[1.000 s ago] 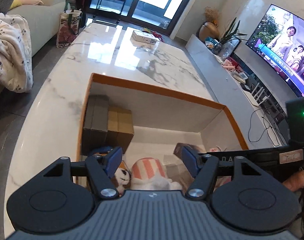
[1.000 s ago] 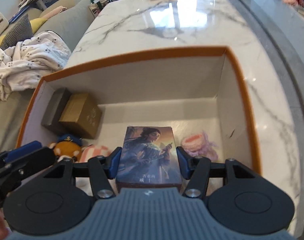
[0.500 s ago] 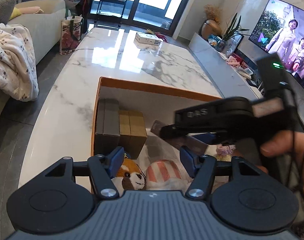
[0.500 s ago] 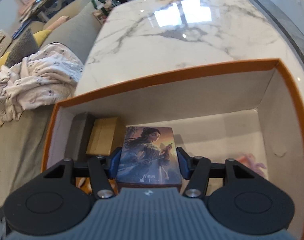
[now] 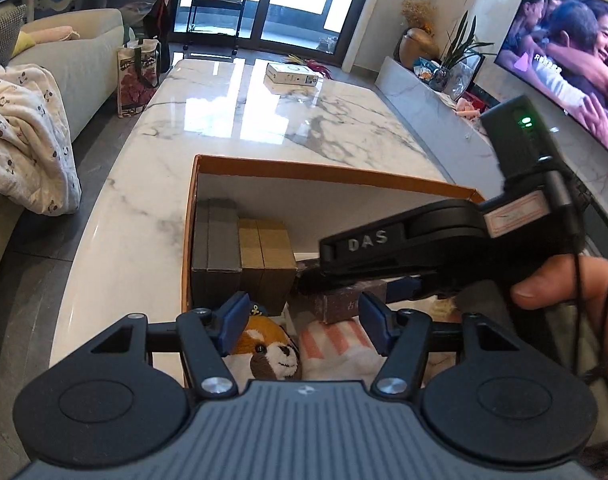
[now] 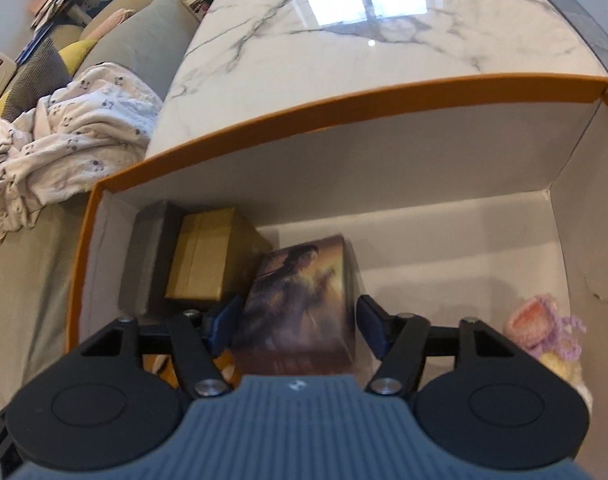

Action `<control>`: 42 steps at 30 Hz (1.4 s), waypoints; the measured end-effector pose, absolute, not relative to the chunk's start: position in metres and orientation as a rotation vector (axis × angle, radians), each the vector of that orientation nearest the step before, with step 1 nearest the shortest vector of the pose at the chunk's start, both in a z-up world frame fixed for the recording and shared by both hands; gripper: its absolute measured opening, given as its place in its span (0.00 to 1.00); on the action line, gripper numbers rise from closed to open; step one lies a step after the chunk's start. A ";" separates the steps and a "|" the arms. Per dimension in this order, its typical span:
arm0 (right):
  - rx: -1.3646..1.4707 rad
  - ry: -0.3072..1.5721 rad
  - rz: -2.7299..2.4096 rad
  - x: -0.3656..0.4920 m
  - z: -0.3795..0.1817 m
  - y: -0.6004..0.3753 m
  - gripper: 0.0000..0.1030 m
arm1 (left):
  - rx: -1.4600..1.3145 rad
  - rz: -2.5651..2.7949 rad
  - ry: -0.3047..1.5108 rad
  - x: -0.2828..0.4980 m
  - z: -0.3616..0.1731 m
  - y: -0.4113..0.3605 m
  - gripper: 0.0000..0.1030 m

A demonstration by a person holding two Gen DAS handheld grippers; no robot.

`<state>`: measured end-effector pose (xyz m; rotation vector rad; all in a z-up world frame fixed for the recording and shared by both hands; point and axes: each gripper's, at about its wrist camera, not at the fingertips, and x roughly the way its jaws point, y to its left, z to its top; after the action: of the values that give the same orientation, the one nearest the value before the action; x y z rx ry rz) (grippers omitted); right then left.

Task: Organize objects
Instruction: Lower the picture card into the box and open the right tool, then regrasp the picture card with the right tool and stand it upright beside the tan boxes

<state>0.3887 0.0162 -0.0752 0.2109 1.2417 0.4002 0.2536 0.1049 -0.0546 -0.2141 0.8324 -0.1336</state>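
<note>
An orange-rimmed white box (image 5: 323, 172) (image 6: 343, 96) stands on the marble table. In it a grey box (image 5: 218, 240) (image 6: 148, 256) and a gold box (image 5: 266, 252) (image 6: 208, 256) stand at the left wall. My right gripper (image 6: 294, 326) has its jaws apart around a picture box (image 6: 304, 292) that tilts beside the gold box; it looks let go. In the left wrist view the picture box (image 5: 343, 300) lies under the right gripper. My left gripper (image 5: 302, 326) is open and empty above a plush red panda (image 5: 270, 352) and a striped plush (image 5: 335, 340).
A pink and purple knitted toy (image 6: 543, 332) lies at the box's right wall. A white flat box (image 5: 292, 74) lies at the far table end. A sofa with a blanket (image 5: 20, 136) is left of the table, a TV (image 5: 563, 52) at right.
My right gripper carried the picture box left and down into the box beside the gold box, and its jaws have spread off it. My left gripper pulled back a little.
</note>
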 end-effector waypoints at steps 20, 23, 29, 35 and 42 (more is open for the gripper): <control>0.295 1.124 0.365 0.389 -0.047 0.008 0.53 | -0.156 -0.124 0.828 0.255 -0.056 0.099 0.69; 0.371 1.127 0.381 0.400 -0.047 0.012 0.41 | -0.161 -0.127 0.827 0.255 -0.056 0.101 0.69; 0.300 1.099 0.392 0.400 -0.045 0.023 0.42 | -0.162 -0.125 0.819 0.255 -0.057 0.102 0.69; 0.164 1.063 0.279 0.386 -0.044 0.015 0.28 | -0.161 -0.125 0.817 0.256 -0.056 0.102 0.69; 0.185 1.040 0.315 0.385 -0.045 0.009 0.24 | -0.132 -0.113 0.818 0.256 -0.057 0.097 0.69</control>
<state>0.3852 0.0092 -0.0454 0.1846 1.0403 0.3148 0.2563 0.0971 -0.0572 -0.1324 0.8176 -0.1125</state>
